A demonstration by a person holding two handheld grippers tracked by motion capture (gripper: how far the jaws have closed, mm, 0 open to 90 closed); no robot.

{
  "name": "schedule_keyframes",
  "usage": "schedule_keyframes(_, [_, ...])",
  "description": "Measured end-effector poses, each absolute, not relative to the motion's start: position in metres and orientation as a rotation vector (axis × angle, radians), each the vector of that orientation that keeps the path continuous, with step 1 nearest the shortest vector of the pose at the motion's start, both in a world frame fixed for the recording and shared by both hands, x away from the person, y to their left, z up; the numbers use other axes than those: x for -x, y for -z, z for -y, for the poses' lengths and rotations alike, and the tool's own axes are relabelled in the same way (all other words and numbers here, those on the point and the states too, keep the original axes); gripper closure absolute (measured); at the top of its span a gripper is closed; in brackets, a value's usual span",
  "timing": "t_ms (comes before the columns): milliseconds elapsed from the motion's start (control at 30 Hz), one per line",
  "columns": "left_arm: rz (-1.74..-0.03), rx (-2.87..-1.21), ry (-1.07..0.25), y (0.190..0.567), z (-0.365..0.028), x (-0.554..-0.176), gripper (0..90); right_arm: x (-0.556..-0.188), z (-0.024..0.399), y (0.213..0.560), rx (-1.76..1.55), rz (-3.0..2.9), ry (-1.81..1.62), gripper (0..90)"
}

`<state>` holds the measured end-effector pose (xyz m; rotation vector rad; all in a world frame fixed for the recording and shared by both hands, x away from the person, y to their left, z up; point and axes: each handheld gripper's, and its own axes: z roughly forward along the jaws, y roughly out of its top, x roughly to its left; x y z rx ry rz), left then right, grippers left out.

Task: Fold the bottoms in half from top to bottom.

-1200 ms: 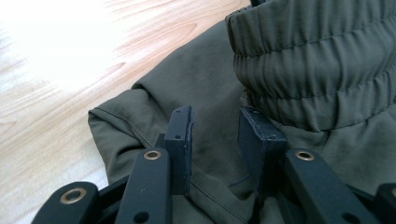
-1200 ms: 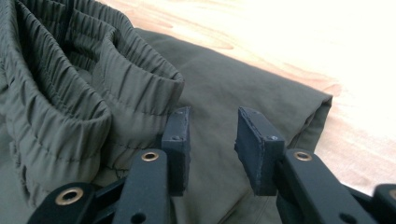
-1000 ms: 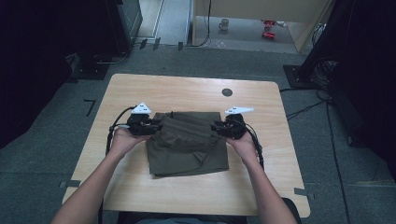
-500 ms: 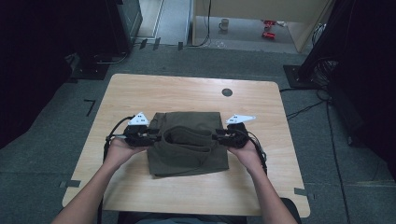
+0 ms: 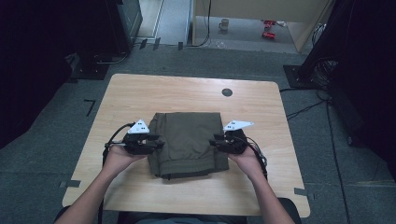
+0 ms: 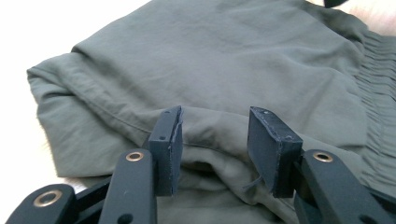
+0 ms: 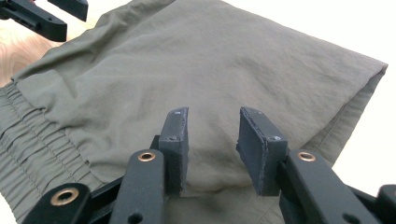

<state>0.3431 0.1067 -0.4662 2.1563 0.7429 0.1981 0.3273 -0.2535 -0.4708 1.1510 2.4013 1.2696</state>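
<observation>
A folded olive garment (image 5: 189, 142) lay near the middle of the bench (image 5: 140, 95), a little toward the person's side, its elastic waistband (image 7: 32, 135) gathered along one edge. The left claw (image 5: 150, 143) sat at the garment's left edge and the right claw (image 5: 219, 142) at its right edge. In the left gripper view the left claw's jaws had just been opening and stood partly apart, a ridge of cloth between the pads (image 6: 169, 149) but not pressed. In the right gripper view the right claw's jaws stood likewise partly apart over a low bulge of fabric, gripping nothing. The cloth looked thin, light and limp, likely a bit slick, so it would sag and slide rather than hold shape. The best hold would probably be at the folded side edges, pinching all layers together, or at the thicker waistband, which should slip less.
</observation>
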Motion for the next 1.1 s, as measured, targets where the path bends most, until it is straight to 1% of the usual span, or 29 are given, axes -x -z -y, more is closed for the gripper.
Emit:
schedule_keyframes(100, [-0.766,-2.136,-0.201,0.466,-0.109,-0.347,61.7,-0.327,0.251,0.472,-1.16,-2.384,-1.269,65.0])
schedule_keyframes(267, [-0.809,-2.101,-0.221,0.466,-0.111,-0.357,64.9,-0.328,0.245,0.477,-1.135,-2.368,-1.232,65.8])
schedule_keyframes(467, [-0.795,-2.089,-0.223,0.465,-0.103,-0.365,71.5,-0.333,0.237,0.482,-1.129,-2.332,-1.239,67.6])
schedule_keyframes(533, [-0.793,-2.081,-0.197,0.465,-0.097,-0.368,71.7,-0.333,0.234,0.483,-1.129,-2.333,-1.244,67.6])
schedule_keyframes(700, [-0.751,-2.12,-0.17,0.469,-0.08,-0.365,71.0,-0.331,0.225,0.484,-1.119,-2.354,-1.244,66.9])
schedule_keyframes(833, [-0.724,-2.169,-0.124,0.475,-0.075,-0.358,70.4,-0.33,0.22,0.487,-1.109,-2.385,-1.225,66.8])
schedule_keyframes(900, [-0.707,-2.216,-0.11,0.479,-0.076,-0.351,65.4,-0.33,0.22,0.49,-1.123,-2.416,-1.196,64.7])
schedule_keyframes(967, [-0.693,-2.254,-0.148,0.482,-0.081,-0.343,59.1,-0.329,0.222,0.492,-1.145,-2.443,-1.182,61.3])
schedule_keyframes(1100, [-0.746,-2.219,-0.106,0.483,-0.098,-0.337,53.5,-0.323,0.228,0.495,-1.126,-2.45,-1.157,59.7])
